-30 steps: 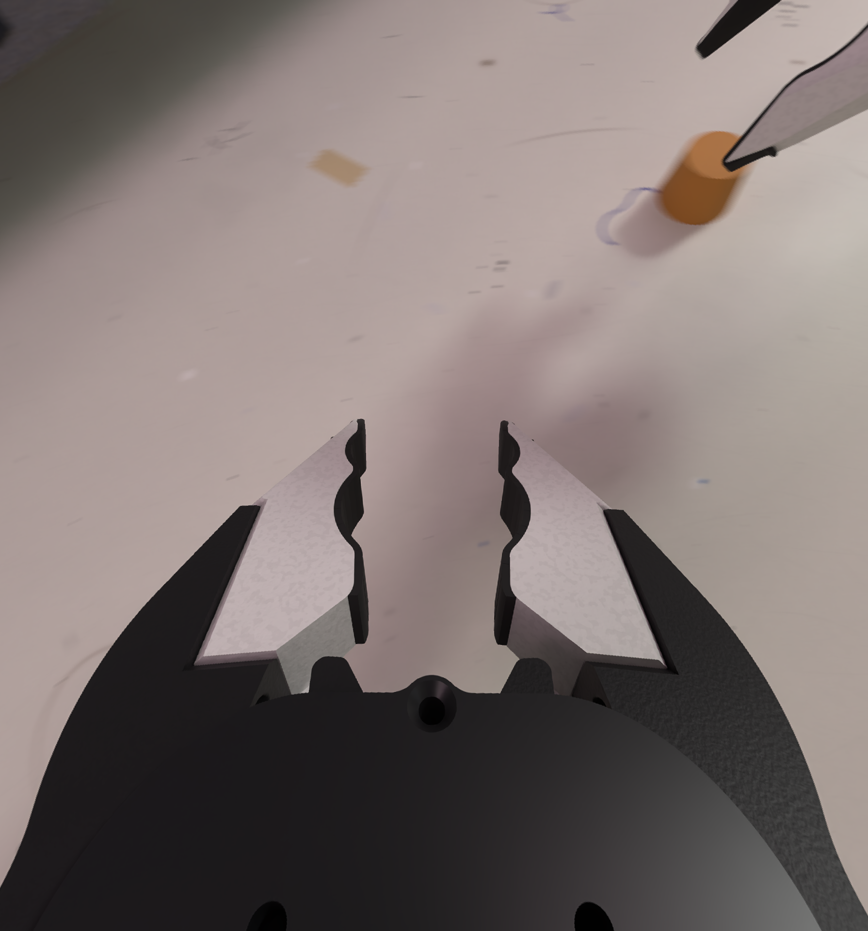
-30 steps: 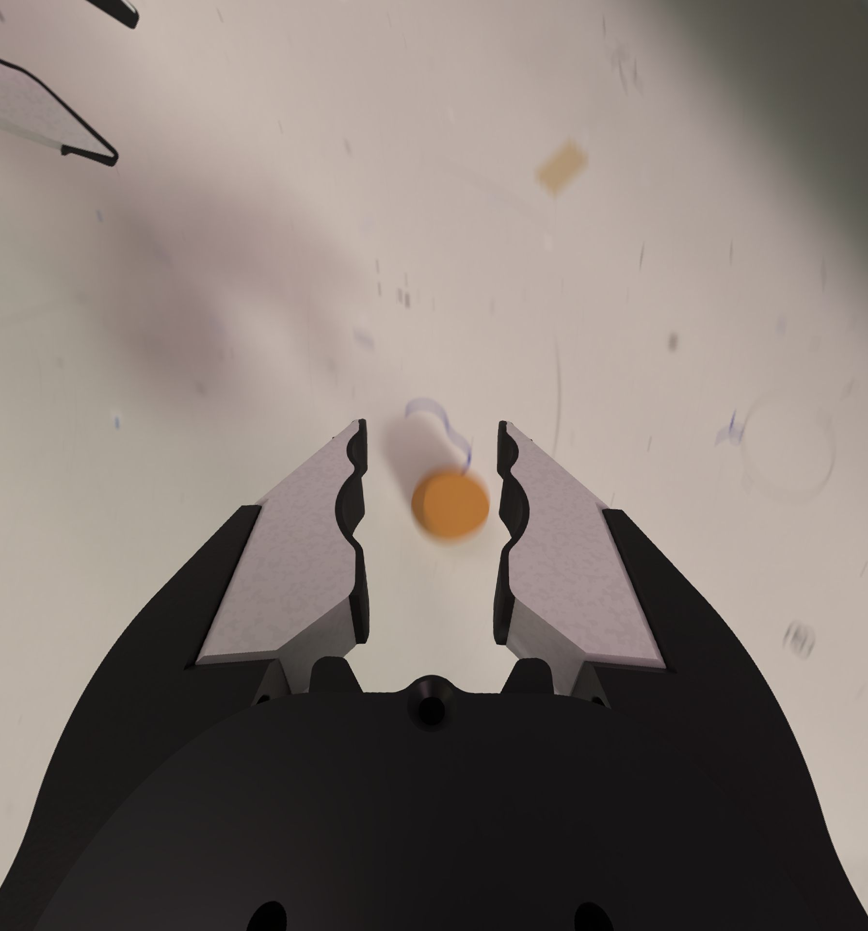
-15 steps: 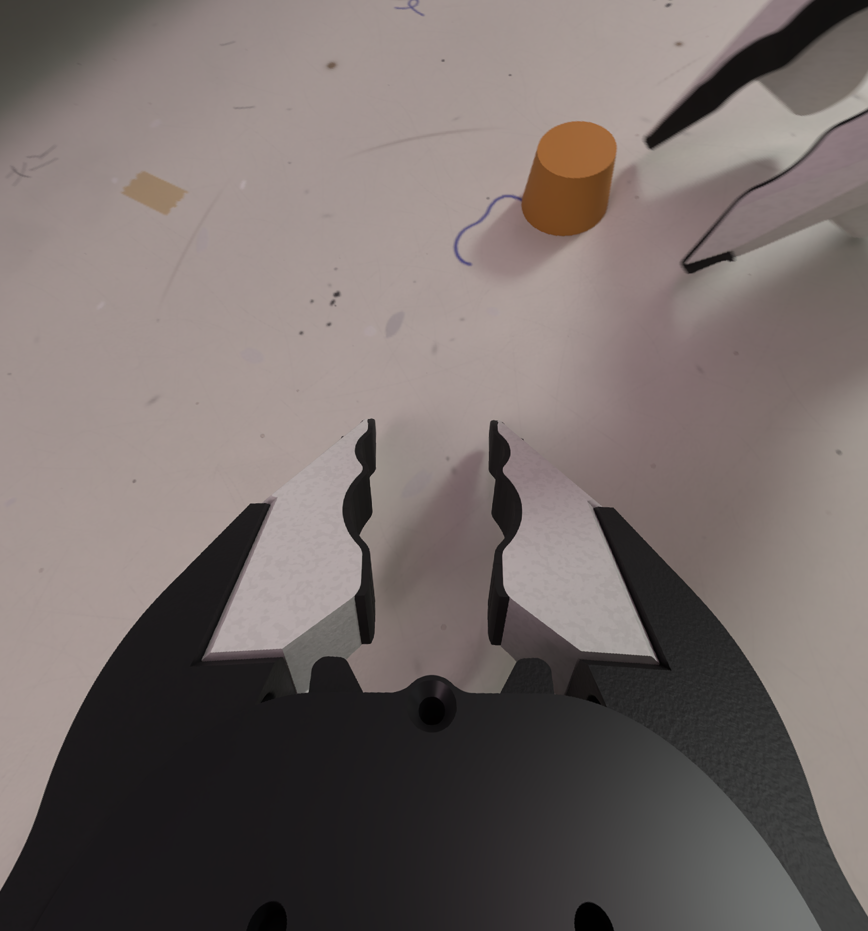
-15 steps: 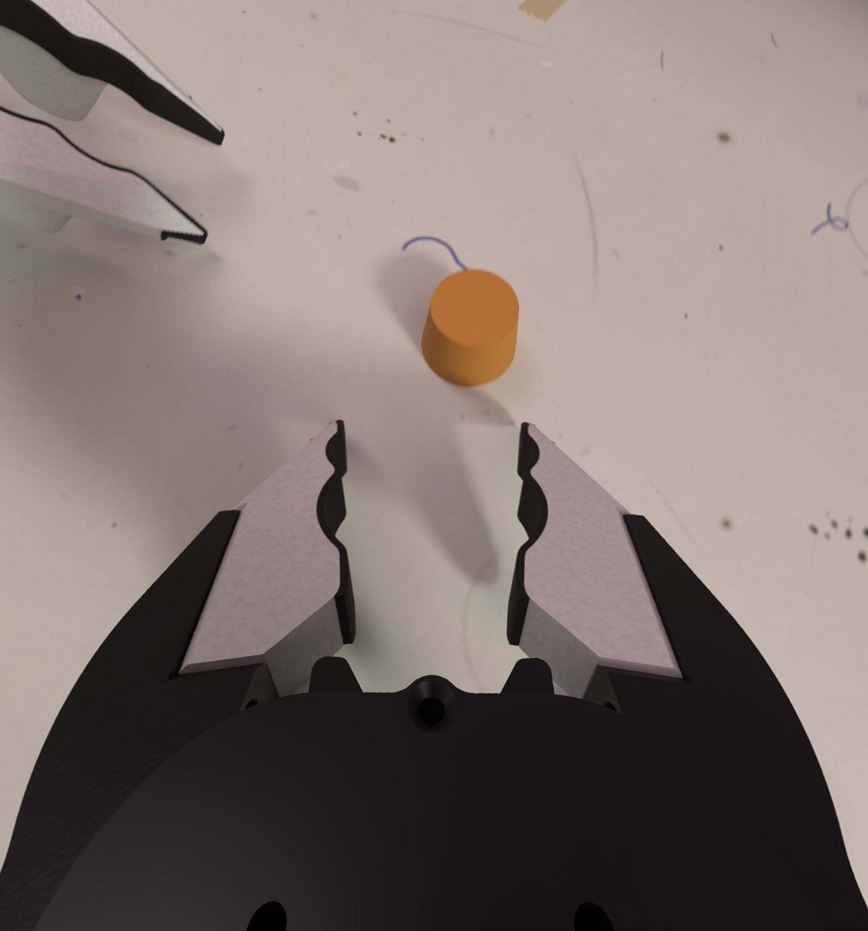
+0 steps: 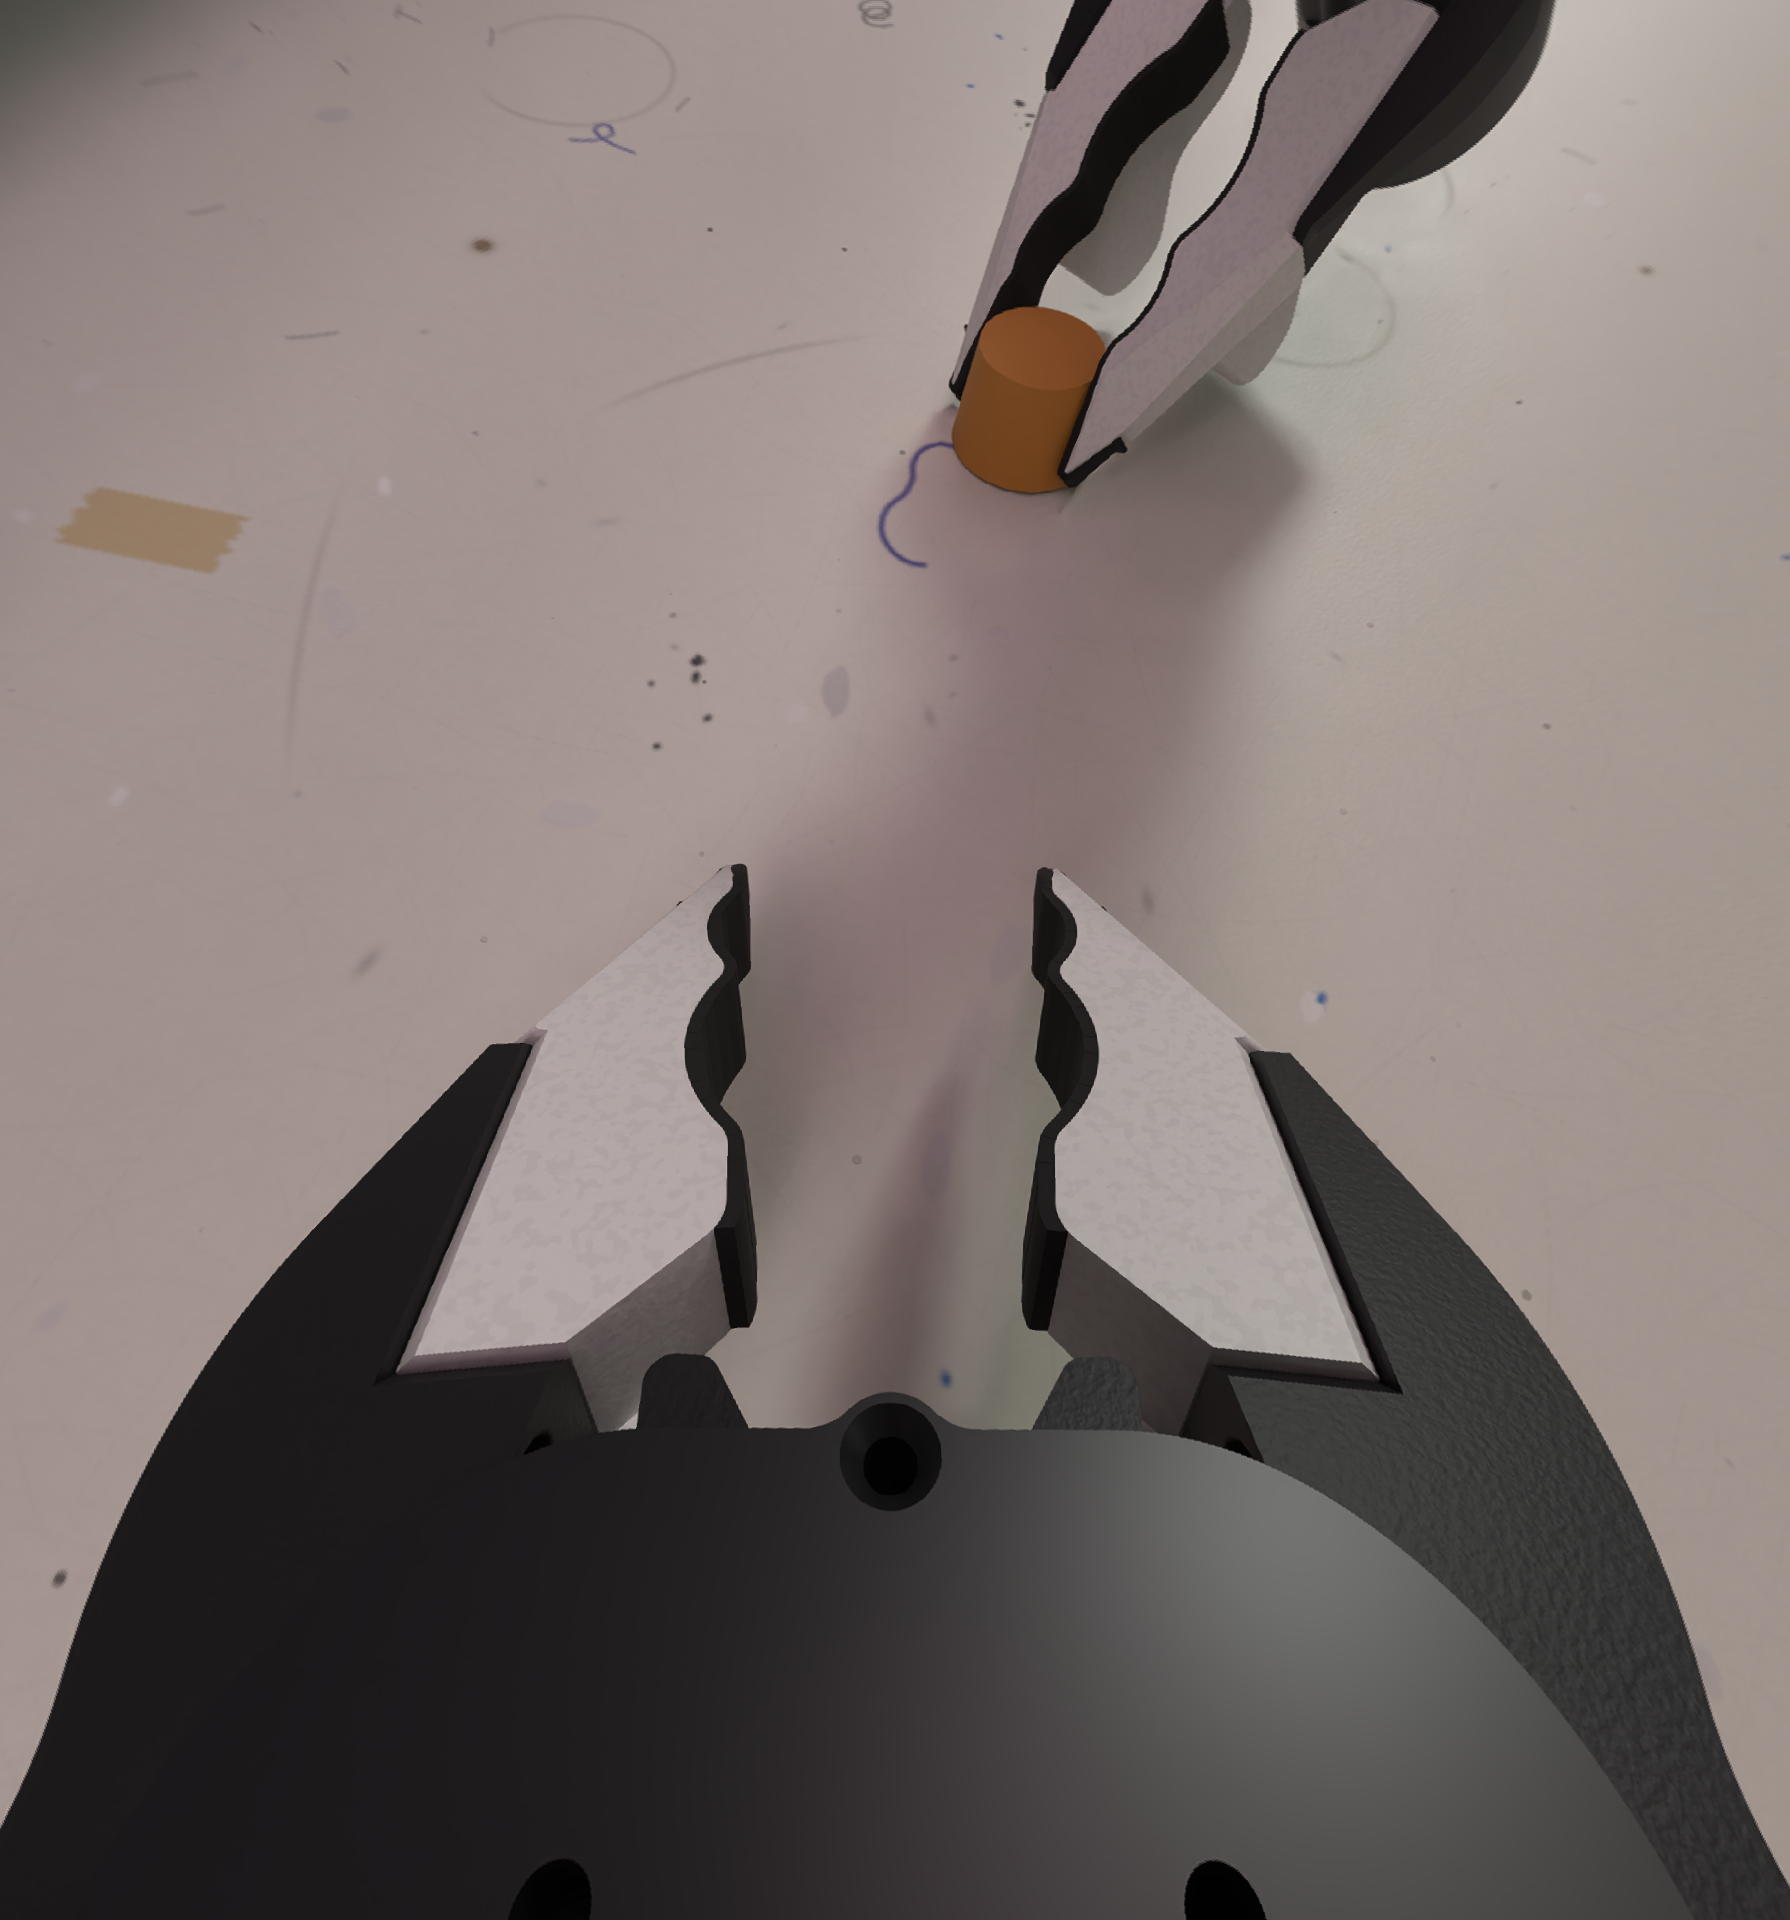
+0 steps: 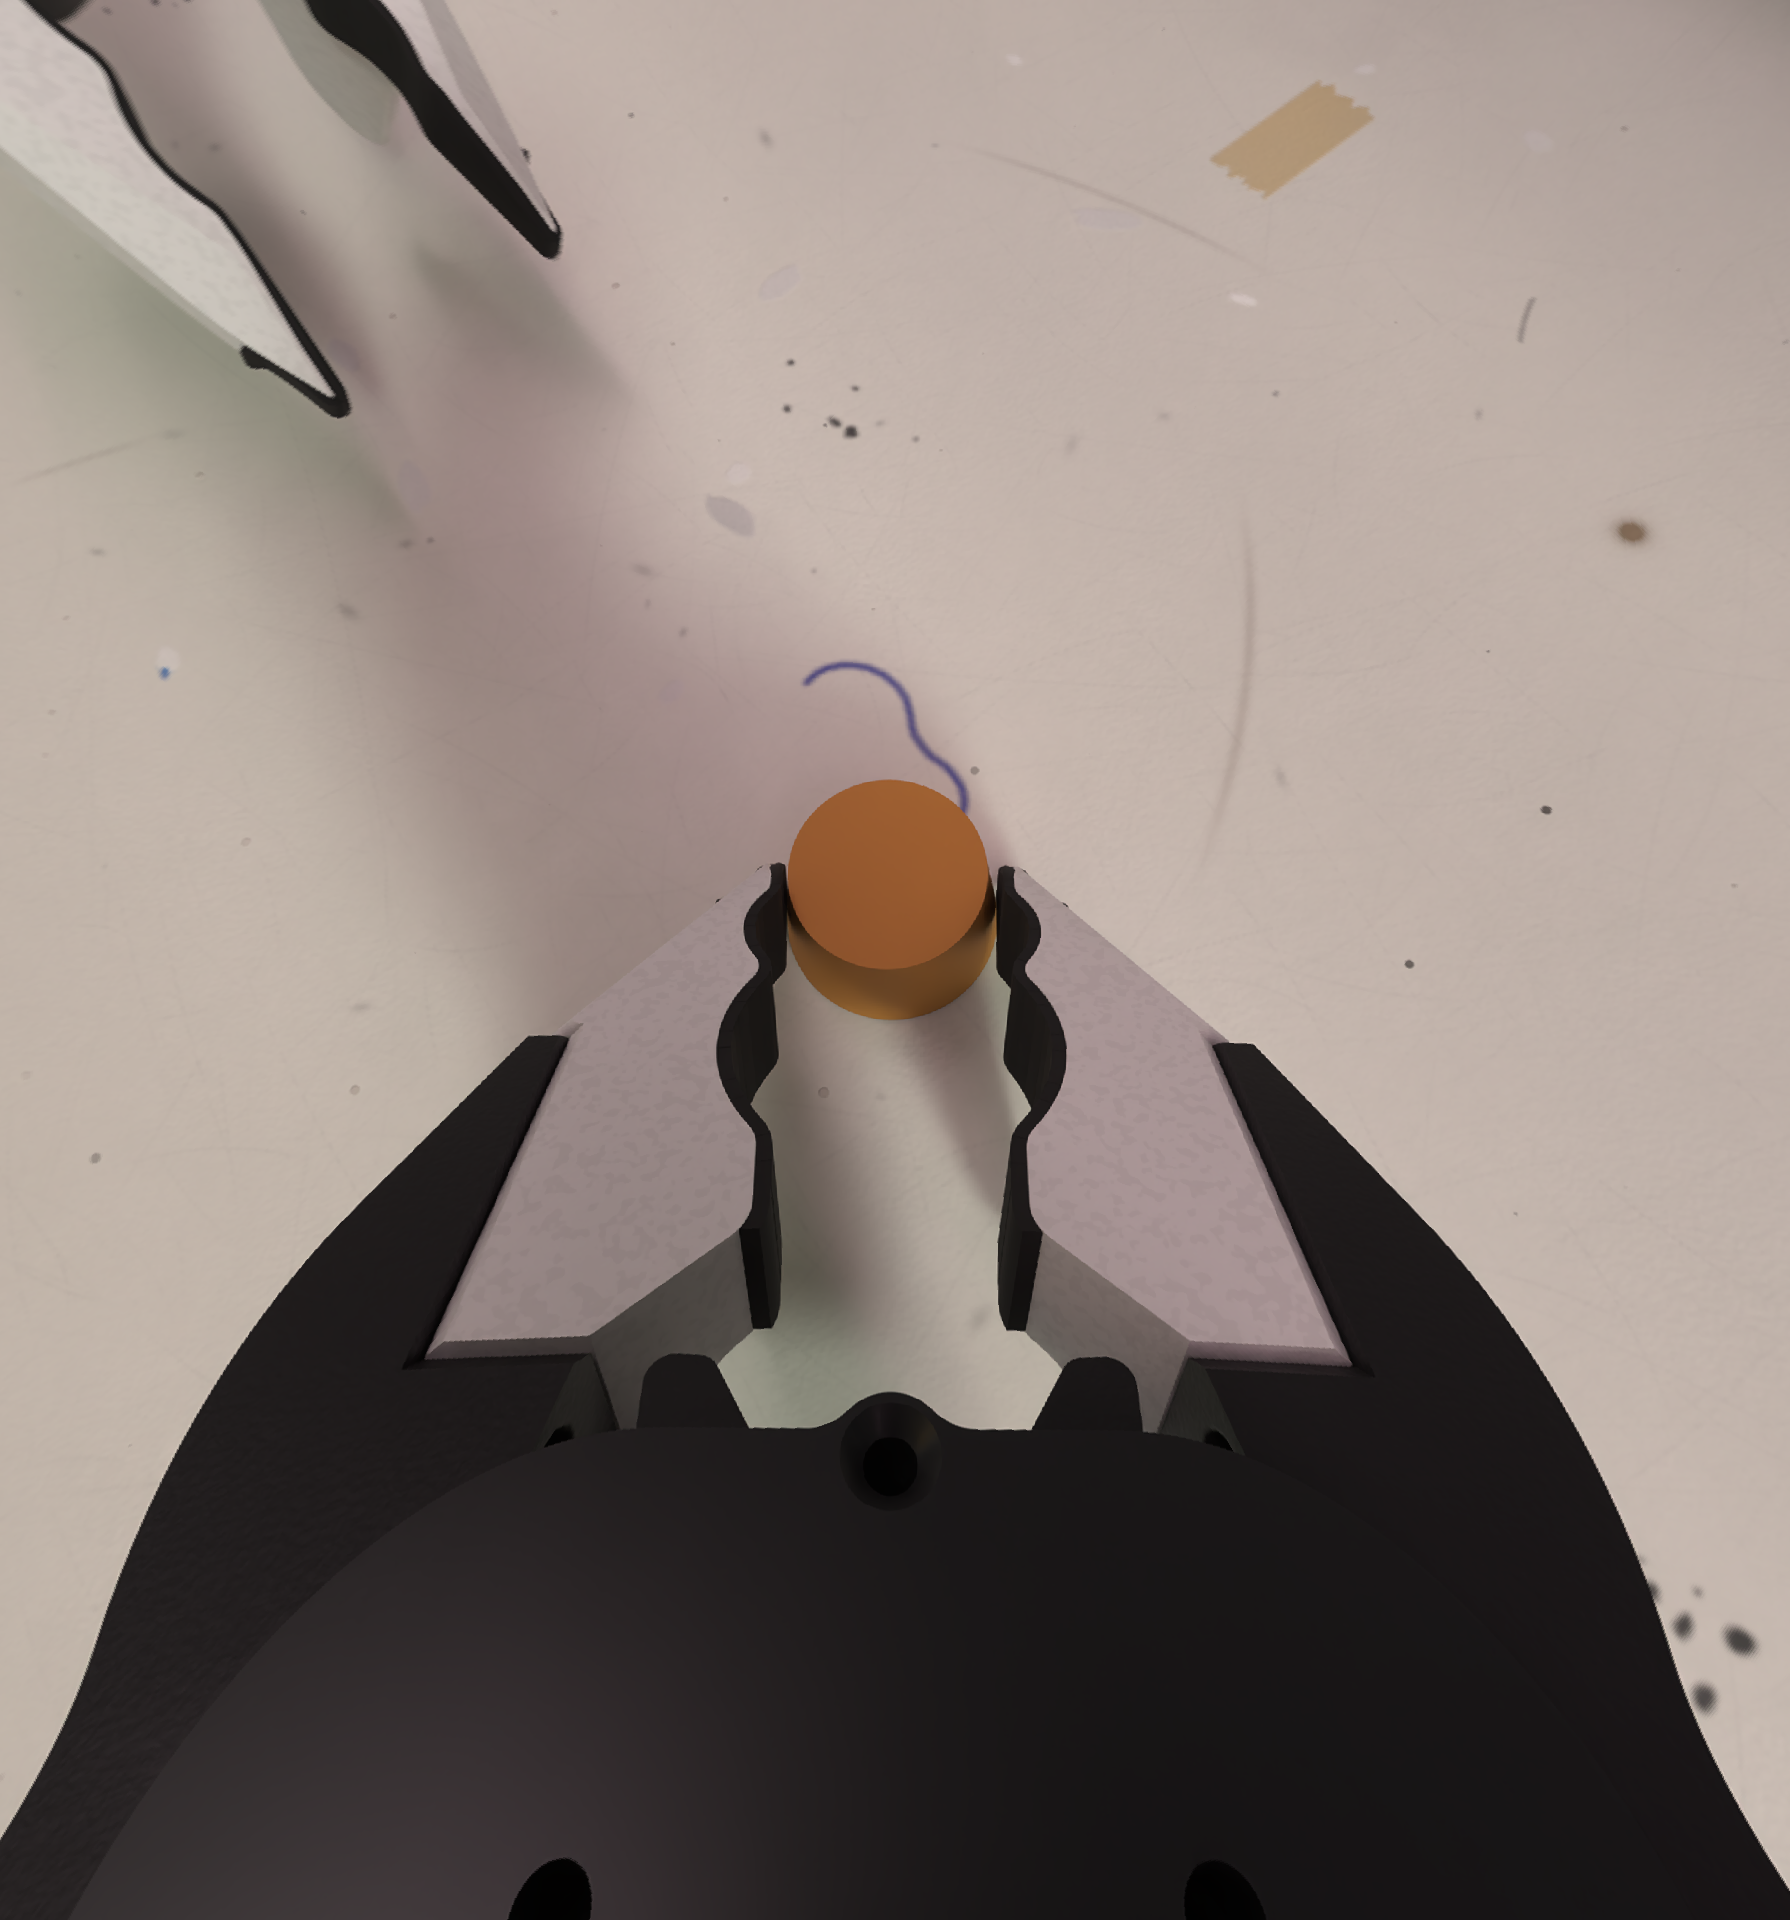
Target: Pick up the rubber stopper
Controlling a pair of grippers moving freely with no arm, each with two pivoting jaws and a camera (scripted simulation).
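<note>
On the left, your left gripper (image 5: 891, 883) hangs over the bare table (image 5: 455, 779) with its fingers apart and nothing in them. It sits well away from the work. Leave it there.

Near it on the table lie a bit of tan tape (image 5: 153, 530) and a blue squiggle (image 5: 906, 509). They do not matter for the pick.

Move right and you find the stopper (image 6: 888, 899). It is a small orange plug, standing up on the table with its wide end on top. Your right gripper (image 6: 888, 894) has a finger on each side of it, and only the tips touch it. The fingers look pressed on its sides, so the grip seems made, but it is a thin one.

The plug gets narrower lower down, so it could slip out the bottom. Squeeze firmly first. Then lift slowly and straight up. Do not tilt or twist.
</note>
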